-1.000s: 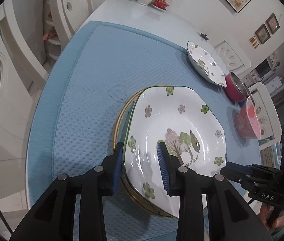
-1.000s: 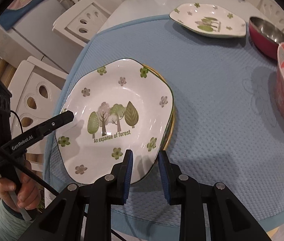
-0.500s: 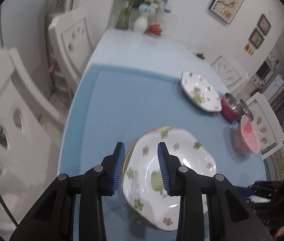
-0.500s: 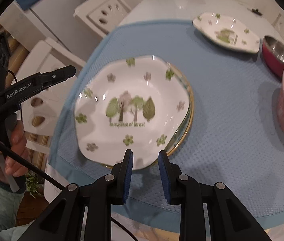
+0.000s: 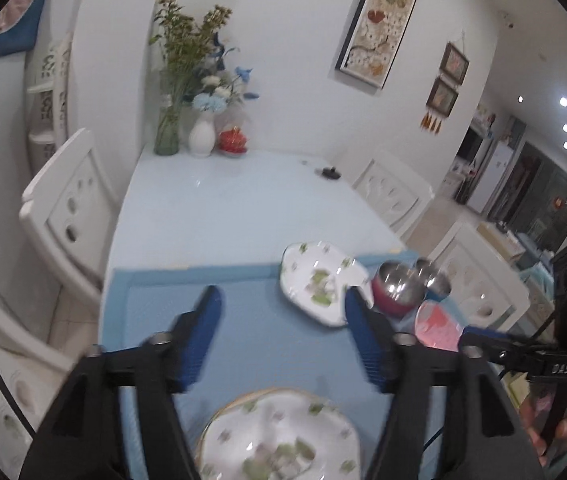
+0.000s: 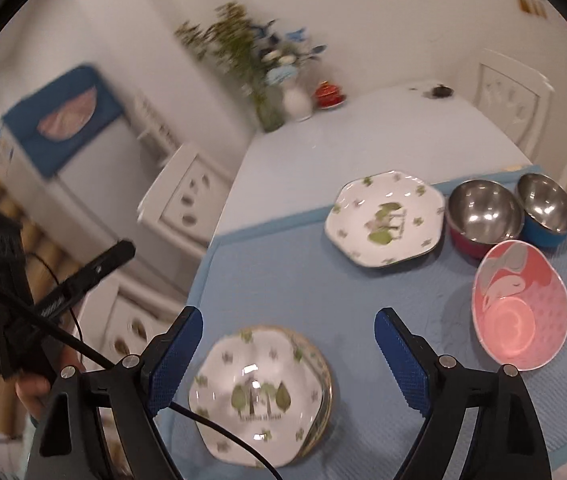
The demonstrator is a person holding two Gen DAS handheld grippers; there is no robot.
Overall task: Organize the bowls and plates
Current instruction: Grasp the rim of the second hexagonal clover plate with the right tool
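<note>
Both grippers are held above the desk [image 6: 363,132], tilted downward toward the blue mat [image 6: 283,280] that covers its near part. The left gripper [image 5: 279,328] is seen from its own camera with its blue-padded fingers [image 5: 199,332] spread well apart; its jaws are opening and nothing is gripped or touched between them. Past its fingertips, in the gap, only mat and the far dishes are seen. The right gripper [image 6: 287,354] is likewise raised over the mat, its jaws opening and standing wide, with no object clamped or contacted.

Below the right gripper, the stacked plate [image 6: 259,396], white with green flowers and trees, is set on a gold-rimmed plate [image 6: 325,376] at the near edge of the mat. Neither gripper is in contact with it. In the left wrist view the same stack is seen blurred at the bottom, between the gripper's arms.

A second floral plate [image 6: 383,220] is placed farther back on the mat. Just beside it, to the right, a red steel bowl [image 6: 483,218] and a blue steel bowl [image 6: 545,210] are set side by side. A pink bowl [image 6: 519,306] is placed nearer, in front of the steel bowls.

In the right wrist view, the left gripper's body is seen at the left edge, held by a hand [image 6: 33,386] off the side of the desk.
</note>
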